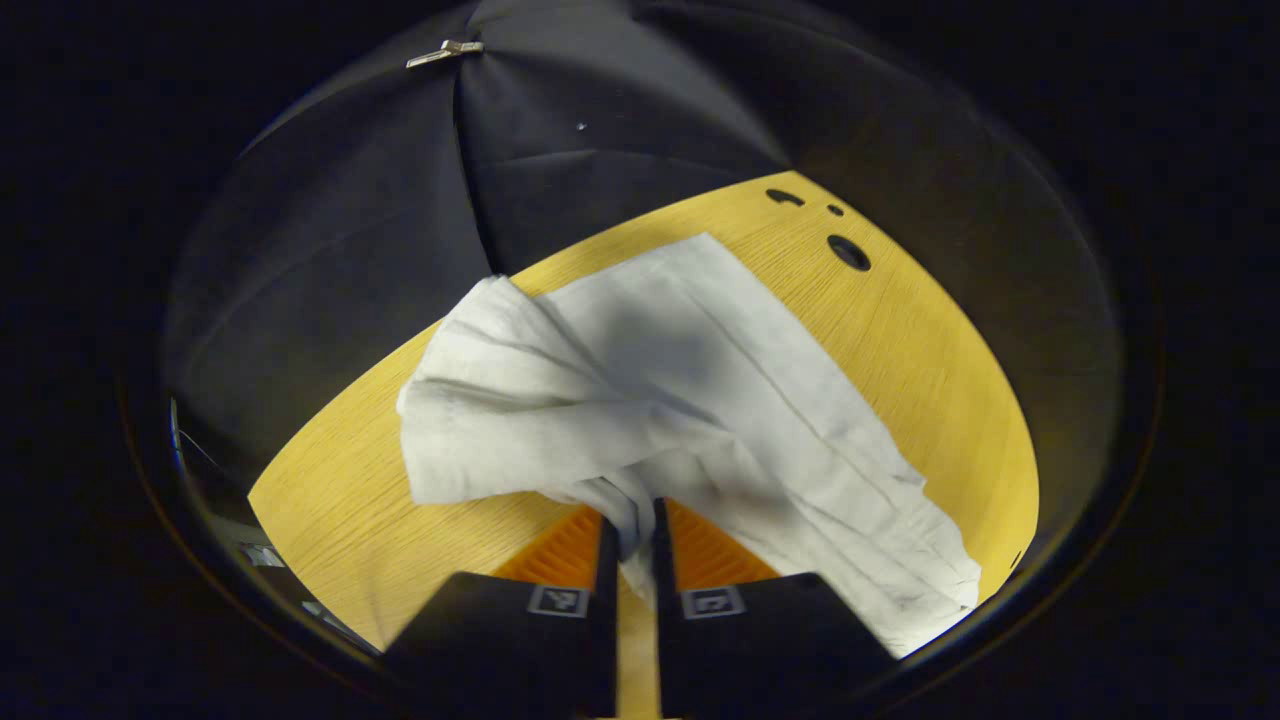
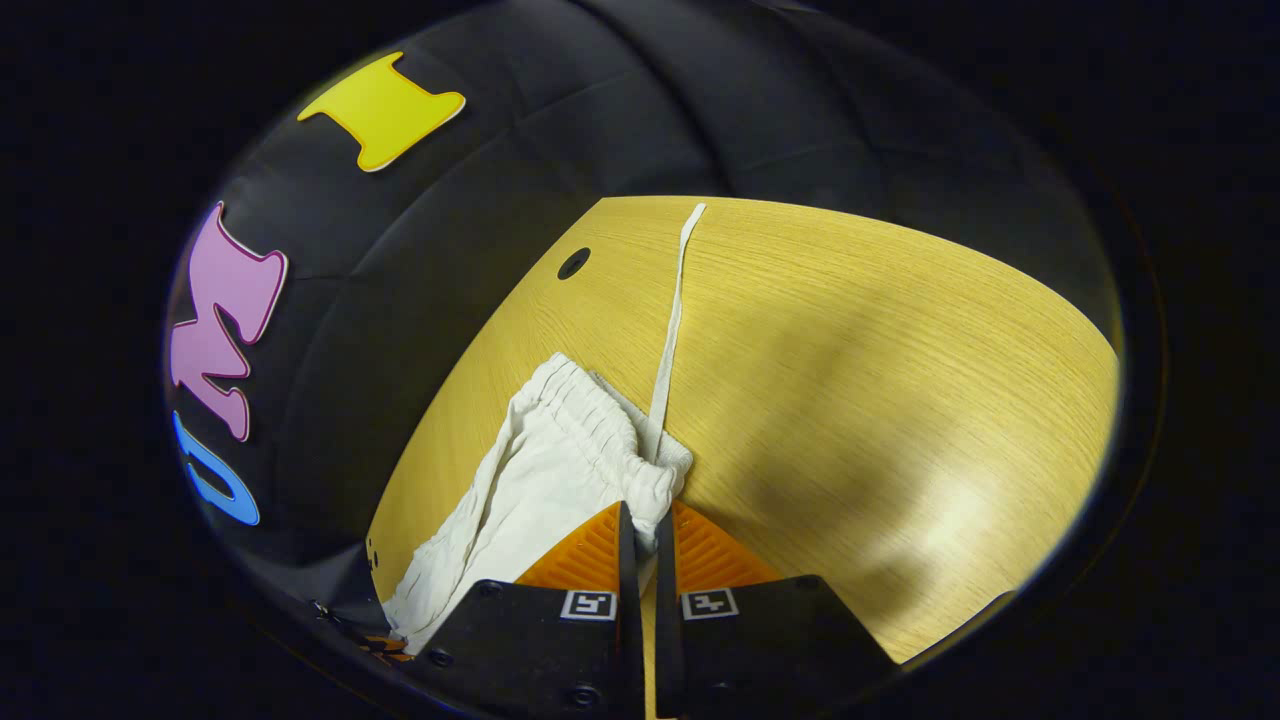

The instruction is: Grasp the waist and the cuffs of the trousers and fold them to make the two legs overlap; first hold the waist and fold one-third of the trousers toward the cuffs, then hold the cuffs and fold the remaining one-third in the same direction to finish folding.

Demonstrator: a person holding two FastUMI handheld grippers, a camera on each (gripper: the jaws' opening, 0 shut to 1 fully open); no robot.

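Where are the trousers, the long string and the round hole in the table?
trousers (image 1: 700, 390), left gripper view, on the spread white cloth.
drawstring (image 2: 672, 310), right gripper view, midway along the strip.
hole (image 2: 574, 263), right gripper view, on its dark middle.

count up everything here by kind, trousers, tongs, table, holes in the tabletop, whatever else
white trousers: 1
drawstring trailing from the waistband: 1
tongs: 2, left and right, each shut on trouser cloth
wooden table: 1
holes in the tabletop: 3 in the left gripper view
metal clip on the booth wall: 1
total: 9
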